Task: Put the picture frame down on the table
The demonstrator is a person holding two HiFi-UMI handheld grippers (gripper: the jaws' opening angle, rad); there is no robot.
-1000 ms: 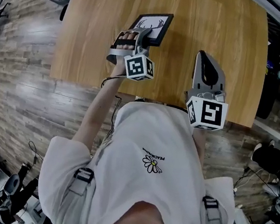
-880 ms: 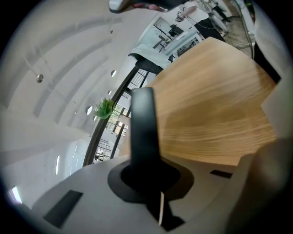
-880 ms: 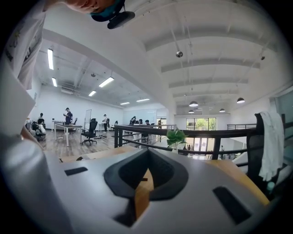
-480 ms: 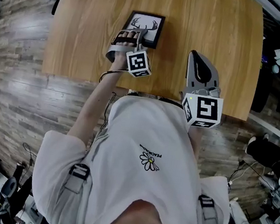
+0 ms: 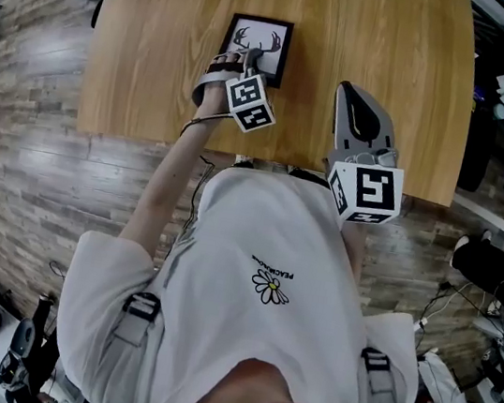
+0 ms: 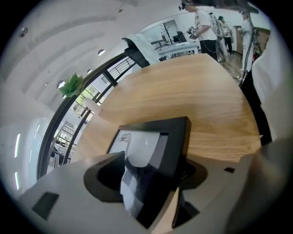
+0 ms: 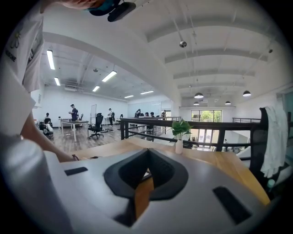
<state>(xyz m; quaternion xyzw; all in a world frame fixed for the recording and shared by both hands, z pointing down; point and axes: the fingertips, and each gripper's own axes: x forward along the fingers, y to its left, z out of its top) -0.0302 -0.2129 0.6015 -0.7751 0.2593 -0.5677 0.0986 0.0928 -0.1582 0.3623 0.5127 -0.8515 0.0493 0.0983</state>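
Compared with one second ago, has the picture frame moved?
Yes, a little. Against the near edge of the table, the picture frame, held in the left gripper, has come slightly nearer and turned squarer to it.

Wooden table (image 5: 161,58), light grain, rounded corners. On it: black picture frame (image 5: 258,45) with a deer print, face up, towards the near edge; can't tell if fully flat. Small potted plant (image 7: 181,135) at far edge.

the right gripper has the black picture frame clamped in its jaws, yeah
No, it is the left gripper that has the black picture frame clamped in its jaws, as the left gripper view shows. The right gripper has its jaws together on nothing.
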